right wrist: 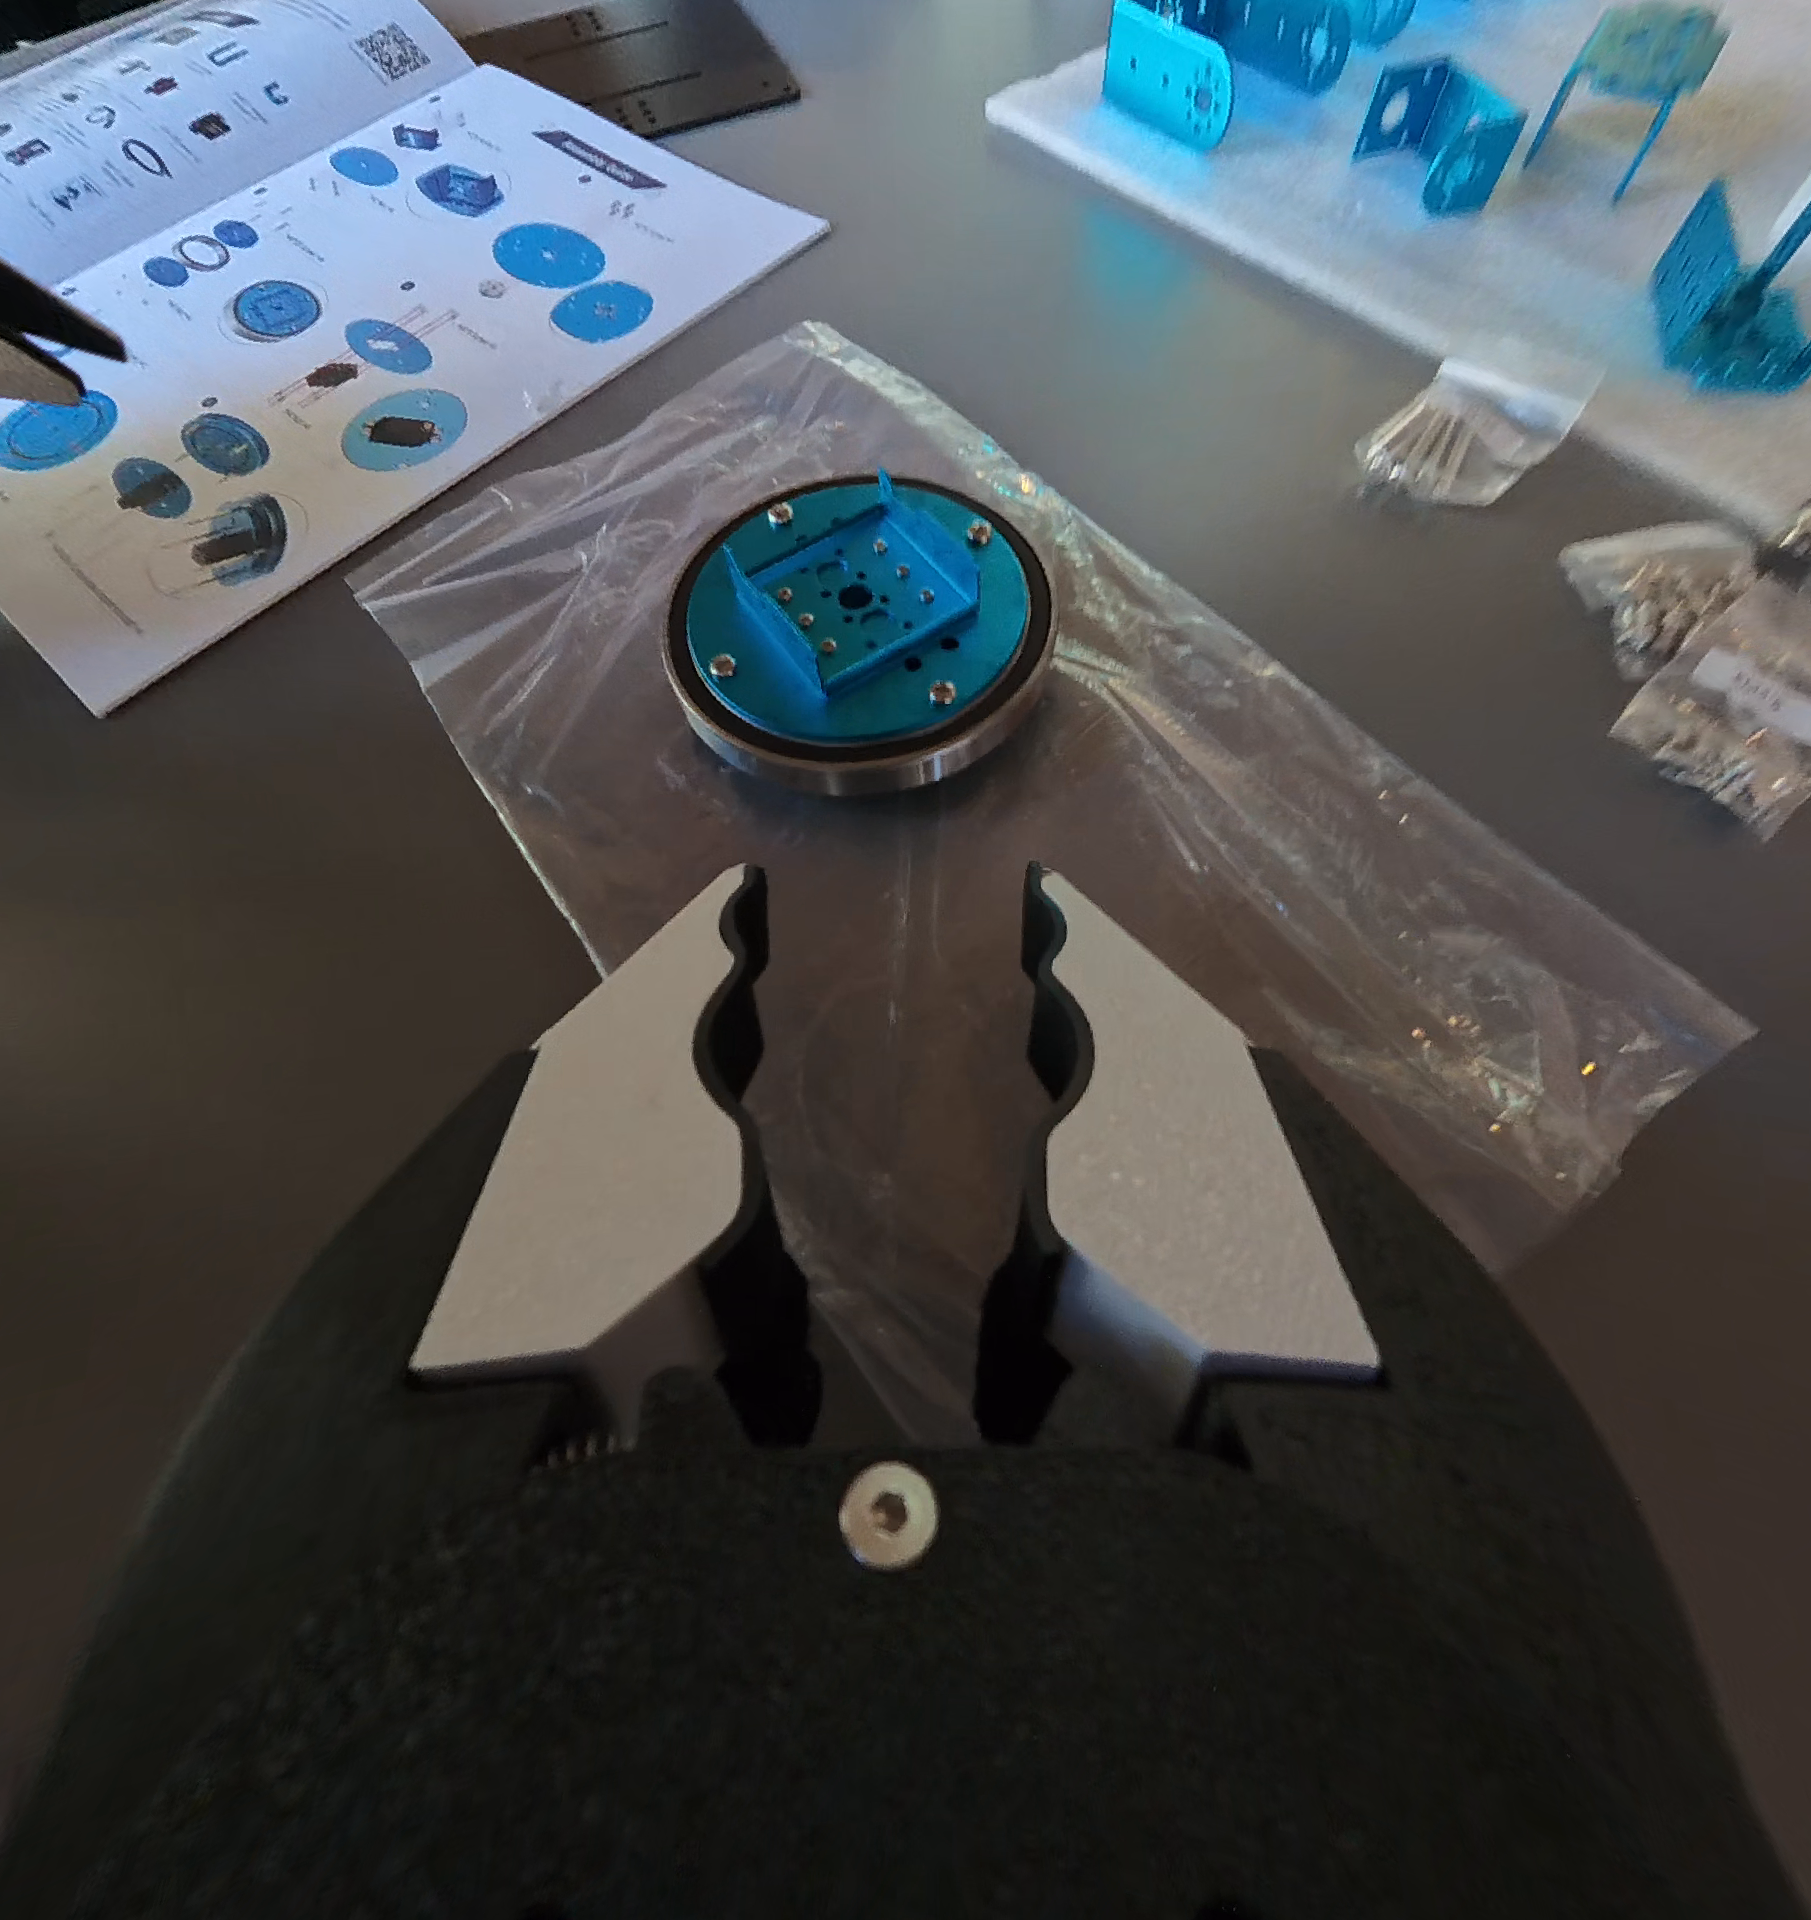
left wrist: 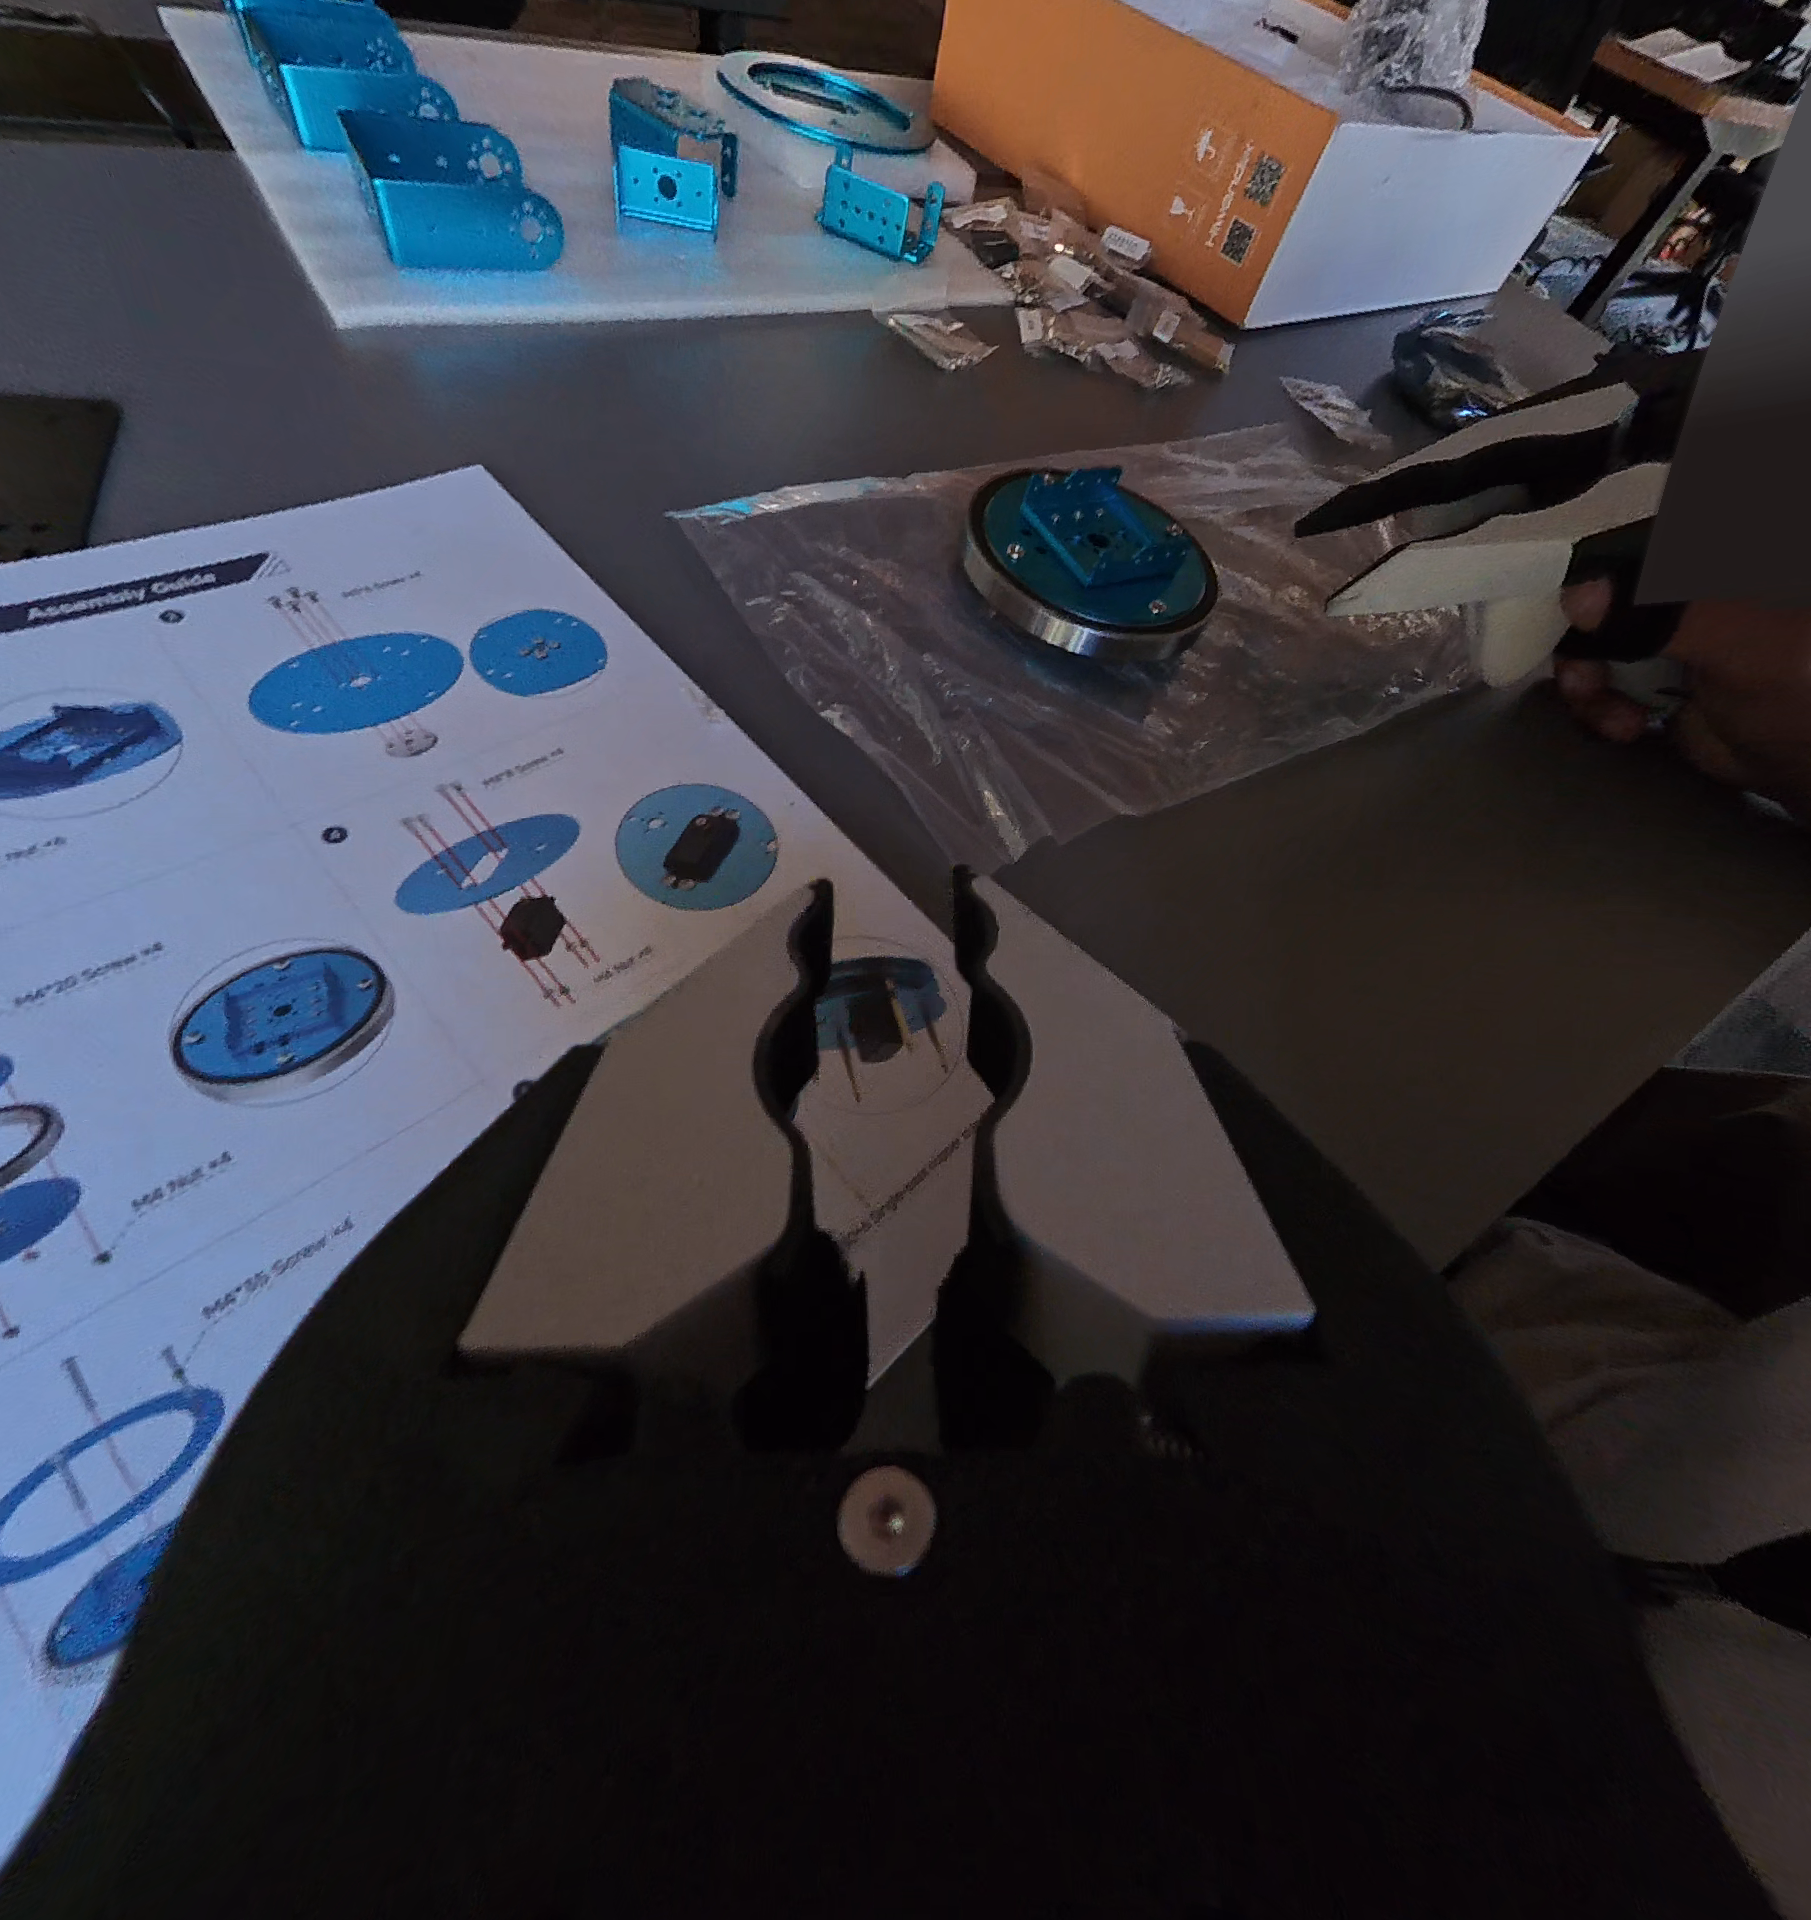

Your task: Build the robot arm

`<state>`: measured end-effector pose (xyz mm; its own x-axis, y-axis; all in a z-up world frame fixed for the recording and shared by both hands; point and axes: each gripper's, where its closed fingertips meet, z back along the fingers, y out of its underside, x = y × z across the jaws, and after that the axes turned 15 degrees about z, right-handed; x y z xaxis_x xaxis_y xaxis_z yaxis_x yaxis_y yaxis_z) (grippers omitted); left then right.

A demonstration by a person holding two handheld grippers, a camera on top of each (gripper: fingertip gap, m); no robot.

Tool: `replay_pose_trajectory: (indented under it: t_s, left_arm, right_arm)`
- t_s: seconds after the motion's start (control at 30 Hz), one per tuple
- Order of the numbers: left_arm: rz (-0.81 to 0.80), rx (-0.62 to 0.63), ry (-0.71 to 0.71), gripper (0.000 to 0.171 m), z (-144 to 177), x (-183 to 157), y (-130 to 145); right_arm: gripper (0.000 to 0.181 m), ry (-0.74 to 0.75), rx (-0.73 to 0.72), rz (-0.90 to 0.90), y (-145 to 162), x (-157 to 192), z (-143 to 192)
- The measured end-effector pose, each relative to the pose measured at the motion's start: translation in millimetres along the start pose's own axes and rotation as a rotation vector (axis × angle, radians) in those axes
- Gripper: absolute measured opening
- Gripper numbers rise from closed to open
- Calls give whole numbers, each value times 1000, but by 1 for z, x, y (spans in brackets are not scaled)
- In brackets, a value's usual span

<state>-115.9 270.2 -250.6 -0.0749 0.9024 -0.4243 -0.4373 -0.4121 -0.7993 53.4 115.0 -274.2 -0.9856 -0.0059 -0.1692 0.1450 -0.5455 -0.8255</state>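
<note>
Left hand-held gripper [left wrist: 890,914]: jaws parted a little, nothing held; poised over the near corner of the booklet [left wrist: 257,883], at the counter's [left wrist: 1400,987] near edge.
Right hand-held gripper [right wrist: 893,883]: jaws set apart, nothing between them; held over the near end of the bag [right wrist: 1296,831], pointed at the disc [right wrist: 859,634]. Contact with the bag cannot be told.
Disc: round, blue face, silver rim, a blue bracket screwed on top; laid on the bag, just beyond the right fingertips.
Bag: clear plastic, crumpled, flat on the counter beside the booklet.
Booklet: white, opened, printed with blue diagrams; lying towards the counter's left side.
Blue brackets [left wrist: 444,177]: several, stood on a white sheet [left wrist: 568,281] at the far edge.
Ring [left wrist: 828,104]: blue and silver, flat on the same sheet.
Packets [right wrist: 1732,665]: small, clear, filled with hardware; scattered near the sheet.
Box [left wrist: 1244,156]: orange and white, opened, at the far right corner.
</note>
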Motion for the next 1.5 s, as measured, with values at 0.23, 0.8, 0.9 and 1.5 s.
replay_pose_trajectory:
  t_s: [0.23,0.8,0.9,1.5]
  left_arm:
    - [-84,81,166,28,-24,-43,-9]
    - [65,448,196,65,-135,-47,-38]
    - [150,495,207,65,-147,-47,-36]
    - [361,618,338,31,-169,-57,-22]
  right_arm:
    - [51,-27,4,47,-3,8,-5]
    - [113,-142,133,375,-12,-2,-52]
    - [109,-206,156,288,-11,4,-56]
    - [112,-308,266,296,-17,9,-82]
